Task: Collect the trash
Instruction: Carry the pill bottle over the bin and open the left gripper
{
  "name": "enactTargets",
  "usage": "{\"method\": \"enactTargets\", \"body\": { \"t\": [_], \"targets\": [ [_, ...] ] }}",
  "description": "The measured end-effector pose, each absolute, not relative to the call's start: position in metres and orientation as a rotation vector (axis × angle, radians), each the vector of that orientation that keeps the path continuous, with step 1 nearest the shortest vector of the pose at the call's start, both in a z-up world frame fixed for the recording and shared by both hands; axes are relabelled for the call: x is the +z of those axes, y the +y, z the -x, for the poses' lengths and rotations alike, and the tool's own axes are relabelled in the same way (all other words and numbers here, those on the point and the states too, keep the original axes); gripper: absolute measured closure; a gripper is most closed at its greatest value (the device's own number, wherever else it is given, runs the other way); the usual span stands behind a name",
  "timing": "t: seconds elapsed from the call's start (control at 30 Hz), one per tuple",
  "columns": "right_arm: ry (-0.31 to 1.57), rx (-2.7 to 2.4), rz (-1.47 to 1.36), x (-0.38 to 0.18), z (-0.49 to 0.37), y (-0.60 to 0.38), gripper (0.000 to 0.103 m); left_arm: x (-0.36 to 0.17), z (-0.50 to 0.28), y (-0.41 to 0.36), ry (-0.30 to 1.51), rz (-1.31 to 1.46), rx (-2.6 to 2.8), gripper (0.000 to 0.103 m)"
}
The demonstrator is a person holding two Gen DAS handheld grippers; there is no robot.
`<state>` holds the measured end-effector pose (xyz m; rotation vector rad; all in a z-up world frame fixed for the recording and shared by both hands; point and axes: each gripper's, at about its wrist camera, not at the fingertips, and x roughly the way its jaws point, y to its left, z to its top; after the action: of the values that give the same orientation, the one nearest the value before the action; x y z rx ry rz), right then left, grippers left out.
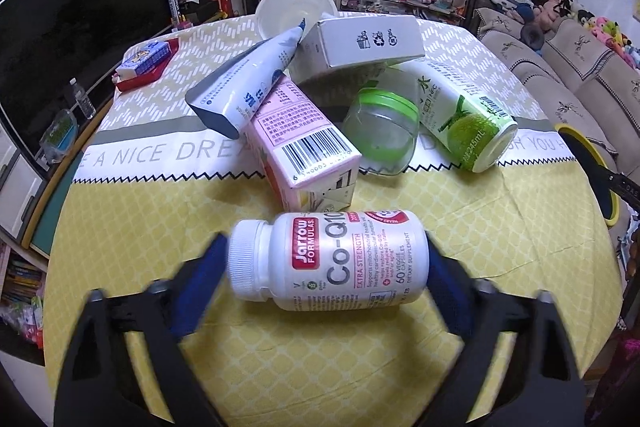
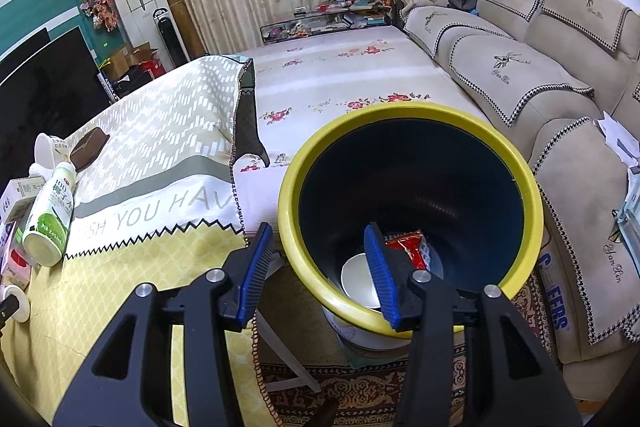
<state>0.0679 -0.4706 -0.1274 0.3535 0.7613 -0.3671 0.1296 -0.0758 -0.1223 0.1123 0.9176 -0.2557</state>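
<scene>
My left gripper [image 1: 323, 259] has its blue pads at both ends of a white Co-Q10 supplement bottle [image 1: 328, 261] lying on the yellow tablecloth [image 1: 140, 227]. Behind it is a pile: a pink carton [image 1: 304, 143], a white-blue tube [image 1: 248, 83], a white box [image 1: 360, 45], a green-lidded glass jar [image 1: 380, 131], a green drink bottle [image 1: 464, 115] and a white cup [image 1: 292, 11]. My right gripper [image 2: 318, 267] is open and empty over the rim of a yellow-rimmed dark bin [image 2: 408, 211] holding a red wrapper [image 2: 412, 247] and a white dish [image 2: 358, 281].
A tissue pack on a red tray [image 1: 146, 63] lies at the table's far left. The bin's edge [image 1: 588, 171] shows at the table's right side. A sofa [image 2: 540, 75] and a flowered bed cover [image 2: 340, 75] lie beyond. A brown object [image 2: 90, 143] rests on the cloth.
</scene>
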Motion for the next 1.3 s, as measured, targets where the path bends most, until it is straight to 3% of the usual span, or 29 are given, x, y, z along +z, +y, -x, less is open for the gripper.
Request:
{"method": "enactTargets", "body": {
  "t": [0.6, 0.87, 1.3],
  "targets": [
    [0.703, -0.394, -0.361, -0.111, -0.045, -0.484, 0.057, -0.073, -0.087, -0.130, 0.818, -0.185, -0.415, 0.020],
    [0.636, -0.520, -0.364, -0.098, -0.009, -0.518, 0.056, -0.056, -0.088, -0.227, 0.770, -0.262, -0.618, 0.019],
    [0.608, -0.662, -0.413, -0.108, 0.027, -0.570, 0.054, -0.071, -0.098, -0.413, 0.793, -0.397, -0.904, 0.019]
  ]
}}
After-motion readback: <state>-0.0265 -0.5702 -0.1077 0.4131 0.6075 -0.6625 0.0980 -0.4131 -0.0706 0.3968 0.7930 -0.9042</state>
